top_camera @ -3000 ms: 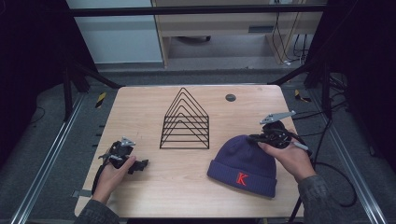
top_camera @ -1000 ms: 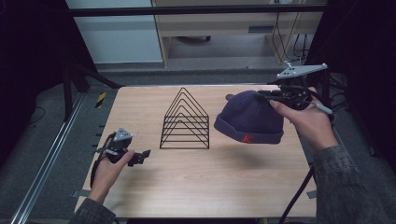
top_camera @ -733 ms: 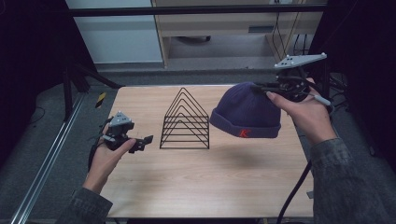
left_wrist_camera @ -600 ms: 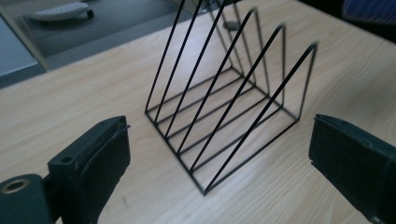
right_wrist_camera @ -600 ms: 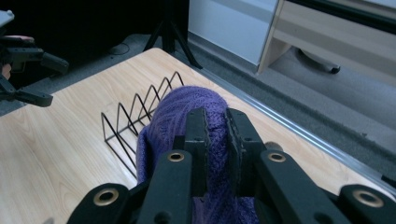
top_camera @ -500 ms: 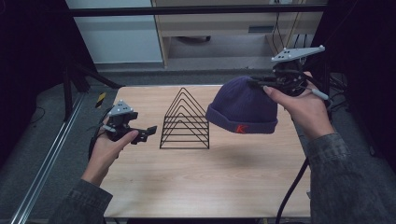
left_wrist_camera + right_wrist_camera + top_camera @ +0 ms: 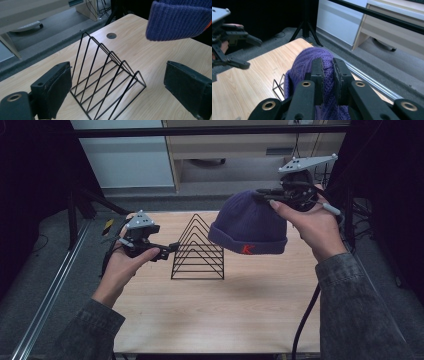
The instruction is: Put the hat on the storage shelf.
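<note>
The right gripper (image 7: pixel 267 196) has its jaws pinched on the crown of a dark purple knitted beanie with a red letter on its cuff (image 7: pixel 248 225), dangling it above the black wire triangular rack (image 7: pixel 198 248) on the pale wooden table (image 7: pixel 225 310), while the left gripper (image 7: pixel 170 247) hangs wide apart beside the rack.

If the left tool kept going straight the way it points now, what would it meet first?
Most likely the black wire rack: it stands directly ahead between the left tool's open jaws. The purple beanie hangs higher and off to one side, so it looks clear of that line, though depth is uncertain.
</note>
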`<state>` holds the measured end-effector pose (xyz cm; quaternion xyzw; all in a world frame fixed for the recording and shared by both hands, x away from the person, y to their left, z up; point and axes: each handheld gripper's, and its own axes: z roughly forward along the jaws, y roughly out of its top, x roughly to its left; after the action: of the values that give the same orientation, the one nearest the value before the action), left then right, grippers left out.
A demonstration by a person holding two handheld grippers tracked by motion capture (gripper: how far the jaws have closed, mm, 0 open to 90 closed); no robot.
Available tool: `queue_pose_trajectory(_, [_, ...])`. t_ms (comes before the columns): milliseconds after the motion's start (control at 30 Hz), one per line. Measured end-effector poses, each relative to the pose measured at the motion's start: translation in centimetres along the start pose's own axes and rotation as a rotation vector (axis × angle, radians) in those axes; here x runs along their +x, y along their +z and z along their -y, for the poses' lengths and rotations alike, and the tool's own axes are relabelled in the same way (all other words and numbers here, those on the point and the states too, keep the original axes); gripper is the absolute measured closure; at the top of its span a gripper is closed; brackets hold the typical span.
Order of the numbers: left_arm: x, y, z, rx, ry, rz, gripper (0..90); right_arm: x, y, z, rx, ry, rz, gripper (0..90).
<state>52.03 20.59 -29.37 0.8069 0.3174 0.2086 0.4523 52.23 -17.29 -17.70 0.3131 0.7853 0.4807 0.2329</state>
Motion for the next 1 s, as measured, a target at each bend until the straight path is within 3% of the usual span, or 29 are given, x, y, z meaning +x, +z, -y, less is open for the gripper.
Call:
queue_pose_trajectory(433, [-0.8, 0.1, -0.6, -0.032, 0.018, 0.035, 9.4, 1.9, 1.7, -1.0, -0.015, -0.021, -0.039, 79.9])
queue_pose_trajectory(767, [-1.9, 1.4, -1.3, -0.043, 0.036, 0.076, 10.6, 3.4, 3.5, -1.9, -0.023, -0.026, -0.079, 79.9])
queue_pose_trajectory(1000, [-1.4, 2.3, -1.0, -0.009, 0.033, 0.059, 12.6, 4.6, 4.9, -2.2, -0.017, -0.046, -0.112, 79.8])
